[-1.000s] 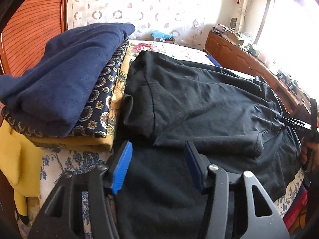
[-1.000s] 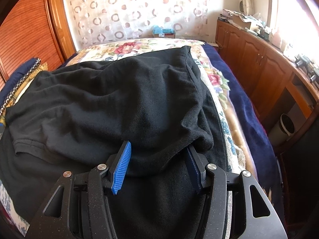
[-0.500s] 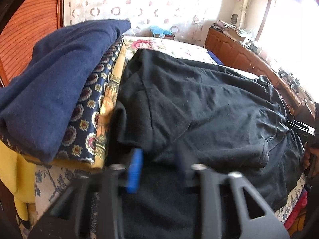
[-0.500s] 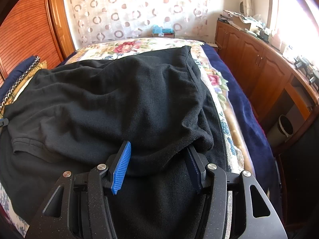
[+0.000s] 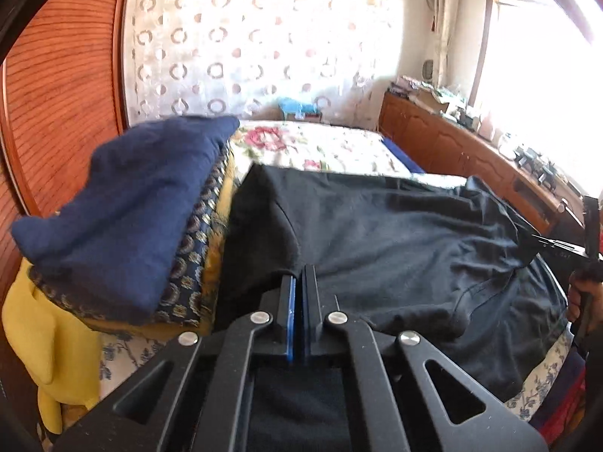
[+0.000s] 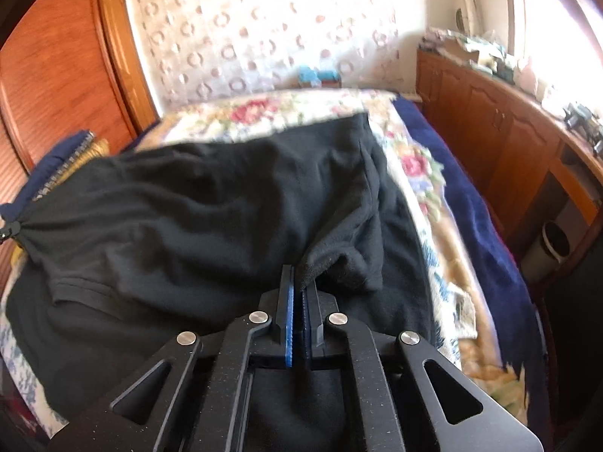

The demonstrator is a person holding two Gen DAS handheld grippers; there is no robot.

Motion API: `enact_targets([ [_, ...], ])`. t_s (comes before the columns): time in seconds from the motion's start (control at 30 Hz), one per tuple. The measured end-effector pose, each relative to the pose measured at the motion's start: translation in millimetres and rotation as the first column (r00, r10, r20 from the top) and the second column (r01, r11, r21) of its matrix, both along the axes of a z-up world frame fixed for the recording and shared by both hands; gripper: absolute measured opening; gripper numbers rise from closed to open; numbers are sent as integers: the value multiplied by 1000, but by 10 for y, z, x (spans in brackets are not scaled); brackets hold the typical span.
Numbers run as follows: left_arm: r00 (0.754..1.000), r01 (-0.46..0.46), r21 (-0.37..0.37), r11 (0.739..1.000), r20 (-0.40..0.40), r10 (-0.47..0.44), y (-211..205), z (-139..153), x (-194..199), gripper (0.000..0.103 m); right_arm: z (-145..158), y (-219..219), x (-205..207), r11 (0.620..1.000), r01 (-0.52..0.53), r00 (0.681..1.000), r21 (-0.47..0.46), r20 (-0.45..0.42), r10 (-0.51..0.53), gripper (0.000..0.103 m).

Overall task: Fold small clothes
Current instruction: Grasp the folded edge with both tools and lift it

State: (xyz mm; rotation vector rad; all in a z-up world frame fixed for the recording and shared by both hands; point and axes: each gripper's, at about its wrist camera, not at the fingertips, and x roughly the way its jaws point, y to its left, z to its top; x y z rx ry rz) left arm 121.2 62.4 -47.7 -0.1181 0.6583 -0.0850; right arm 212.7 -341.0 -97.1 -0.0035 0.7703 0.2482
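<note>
The black garment [image 5: 395,233] is lying spread across the floral bed [image 5: 320,147]. The left hand-held gripper [image 5: 297,286] is clenching its near-left fold, beside the stacked clothes [image 5: 124,214]. The right hand-held gripper [image 6: 297,275] is pinching its near-right fold.

Ahead of me at twelve o'clock hangs a pale curtain [image 5: 264,49] printed with rings. A reddish slatted wooden panel [image 5: 64,86] fills ten o'clock. Wooden cabinets [image 6: 490,128] run along two o'clock under a window [image 5: 535,49] glaring with daylight.
</note>
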Motion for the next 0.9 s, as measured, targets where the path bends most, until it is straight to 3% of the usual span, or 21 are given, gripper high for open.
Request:
enact_targets([
  [0.27, 997, 27, -52, 998, 70, -23, 76, 213, -238, 0, 593, -100, -364, 998, -32, 986, 56, 166, 23, 0],
  [0.53, 996, 22, -70, 997, 83, -16, 242, 267, -567, 0, 874, -230, -820, 994, -70, 978, 79, 202, 53, 0],
  [0.7, 1000, -7, -64, 998, 26, 9, 362, 68, -663, 0, 795, -283, -1108, 991, -89, 983, 95, 168, 72, 0],
  [0.9, 998, -14, -70, 997, -65, 10, 304, -298, -687, 0, 337, -255, -1189, 998, -59, 997, 39, 58, 57, 0],
])
